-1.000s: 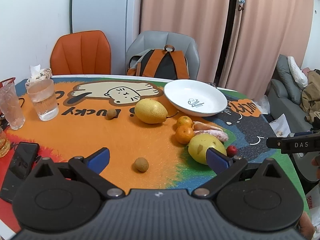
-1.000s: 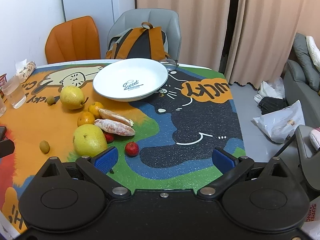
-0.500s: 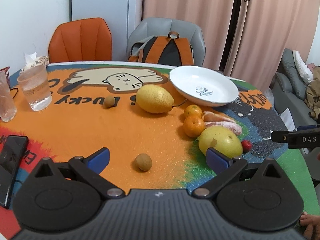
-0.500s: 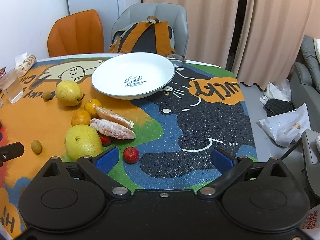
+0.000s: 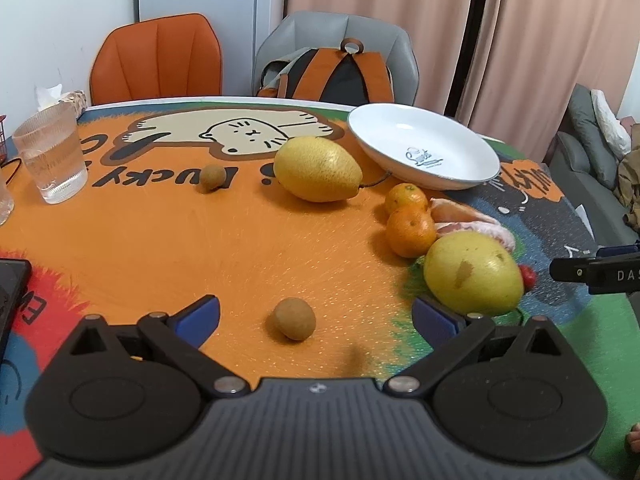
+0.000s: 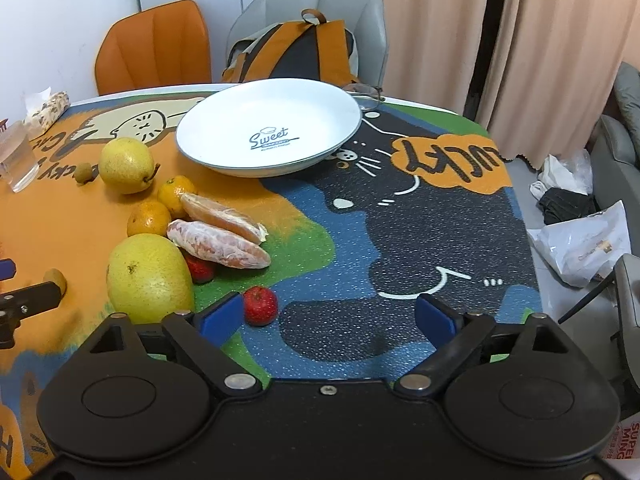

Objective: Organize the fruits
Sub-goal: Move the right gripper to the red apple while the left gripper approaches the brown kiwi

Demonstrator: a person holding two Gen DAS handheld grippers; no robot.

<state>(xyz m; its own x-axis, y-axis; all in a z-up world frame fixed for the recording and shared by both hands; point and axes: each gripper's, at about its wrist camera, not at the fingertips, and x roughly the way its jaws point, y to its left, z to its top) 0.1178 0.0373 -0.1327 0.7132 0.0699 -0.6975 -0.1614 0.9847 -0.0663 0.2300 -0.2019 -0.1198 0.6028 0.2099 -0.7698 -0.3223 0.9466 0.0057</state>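
A round tabletop (image 6: 440, 220) with a colourful cartoon-cat cover stands before a white wall (image 5: 60, 20). Behind it are an orange chair (image 5: 160, 60) and a grey chair (image 5: 336, 28) holding a backpack (image 5: 336, 76). Beige curtains (image 6: 540, 40) hang at right, beside a grey sofa (image 5: 588, 148).

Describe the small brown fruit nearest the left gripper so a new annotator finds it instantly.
Start at the white plate on the cat-print table mat, then come toward the camera across the orange area. The small brown fruit lies alone there. Its lookalike sits far back, near the yellow pear.
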